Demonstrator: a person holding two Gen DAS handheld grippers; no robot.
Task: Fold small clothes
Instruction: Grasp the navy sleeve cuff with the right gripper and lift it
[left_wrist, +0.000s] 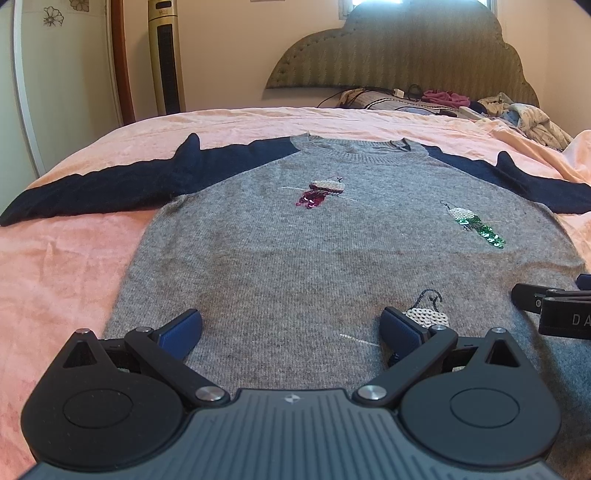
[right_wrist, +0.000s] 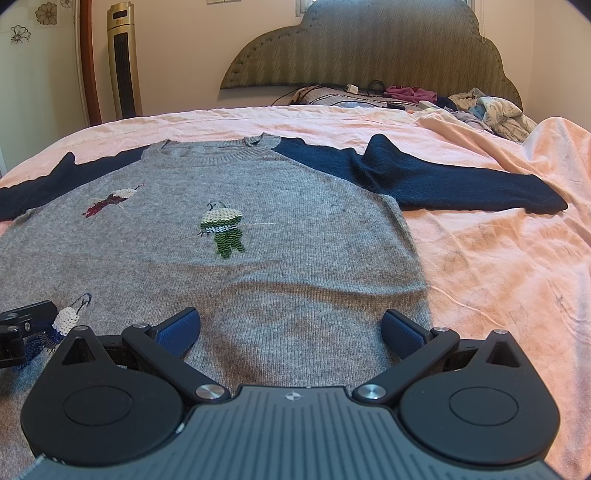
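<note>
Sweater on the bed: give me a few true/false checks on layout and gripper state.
1. The sweater lies flat with both sleeves spread out. True.
2. The left gripper is shut on the hem. False: its jaws are open, holding nothing.
3. The sleeves are dark blue. True.
4. The sweater lies on a green sheet. False: the sheet is pink.
5. The right gripper is open. True.
</note>
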